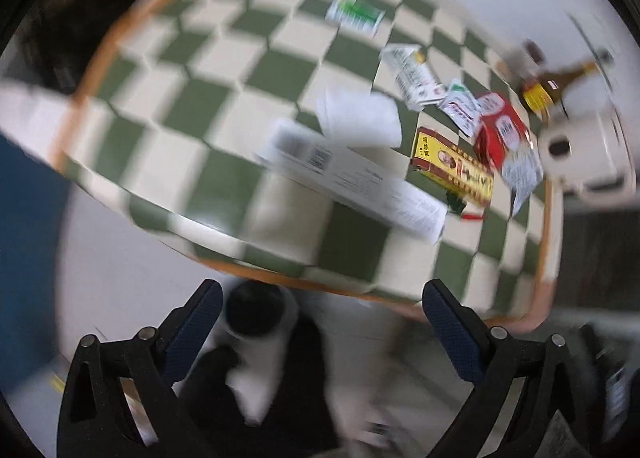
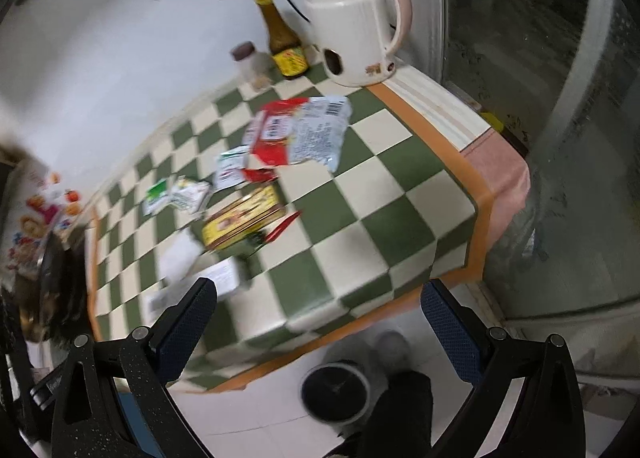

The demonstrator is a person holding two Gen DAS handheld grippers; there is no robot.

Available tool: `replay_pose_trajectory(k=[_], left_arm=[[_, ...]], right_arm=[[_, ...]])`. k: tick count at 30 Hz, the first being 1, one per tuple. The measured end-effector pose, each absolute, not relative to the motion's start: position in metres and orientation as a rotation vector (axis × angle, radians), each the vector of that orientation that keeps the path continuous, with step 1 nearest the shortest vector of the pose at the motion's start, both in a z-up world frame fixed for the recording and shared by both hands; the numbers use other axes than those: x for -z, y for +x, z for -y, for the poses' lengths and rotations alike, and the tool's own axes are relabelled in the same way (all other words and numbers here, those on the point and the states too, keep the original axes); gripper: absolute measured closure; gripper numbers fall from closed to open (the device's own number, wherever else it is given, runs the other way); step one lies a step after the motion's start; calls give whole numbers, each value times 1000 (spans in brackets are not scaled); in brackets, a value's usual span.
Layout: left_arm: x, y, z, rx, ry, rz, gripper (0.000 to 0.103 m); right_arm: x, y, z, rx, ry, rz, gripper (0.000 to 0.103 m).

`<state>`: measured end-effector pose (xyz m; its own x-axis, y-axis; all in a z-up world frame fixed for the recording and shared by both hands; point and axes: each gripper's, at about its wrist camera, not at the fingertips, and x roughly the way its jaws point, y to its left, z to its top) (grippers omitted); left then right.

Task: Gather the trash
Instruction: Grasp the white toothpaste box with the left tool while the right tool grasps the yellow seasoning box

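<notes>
Left gripper (image 1: 320,312) jaws apart, empty, above checkered table (image 1: 208,106) litter

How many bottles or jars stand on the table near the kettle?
2: a brown sauce bottle beside the kettle, and a small dark-lidded jar left of that bottle. Others may be hidden.

Left wrist view: above counter (image 1: 224,106) front edge, tilted down, heavy blur. Right wrist view: off counter's near corner, facing wall with kettle (image 2: 352,26). Both look along tool fingers; shared: checkered cloth, yellow box (image 1: 454,168), red packet (image 2: 276,130), floor bin (image 2: 336,390).
</notes>
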<state>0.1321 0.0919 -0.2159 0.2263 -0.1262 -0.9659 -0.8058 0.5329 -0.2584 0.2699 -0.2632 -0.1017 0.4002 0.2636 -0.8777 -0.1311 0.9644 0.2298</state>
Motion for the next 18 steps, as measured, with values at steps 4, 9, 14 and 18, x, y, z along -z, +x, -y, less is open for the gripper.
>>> replay_pose_trajectory(k=[4, 9, 14, 18], left_arm=[[260, 163, -99, -658, -1173, -1283, 22], [297, 203, -95, -737, -1401, -1226, 23], [309, 231, -93, -816, -1394, -1273, 40], [288, 249, -82, -777, -1035, -1374, 46]], right_arm=[[146, 335, 242, -284, 50, -1185, 1], [191, 398, 215, -377, -53, -1259, 4], [214, 422, 166, -605, -259, -1316, 4], [210, 414, 120, -812, -454, -1299, 4]])
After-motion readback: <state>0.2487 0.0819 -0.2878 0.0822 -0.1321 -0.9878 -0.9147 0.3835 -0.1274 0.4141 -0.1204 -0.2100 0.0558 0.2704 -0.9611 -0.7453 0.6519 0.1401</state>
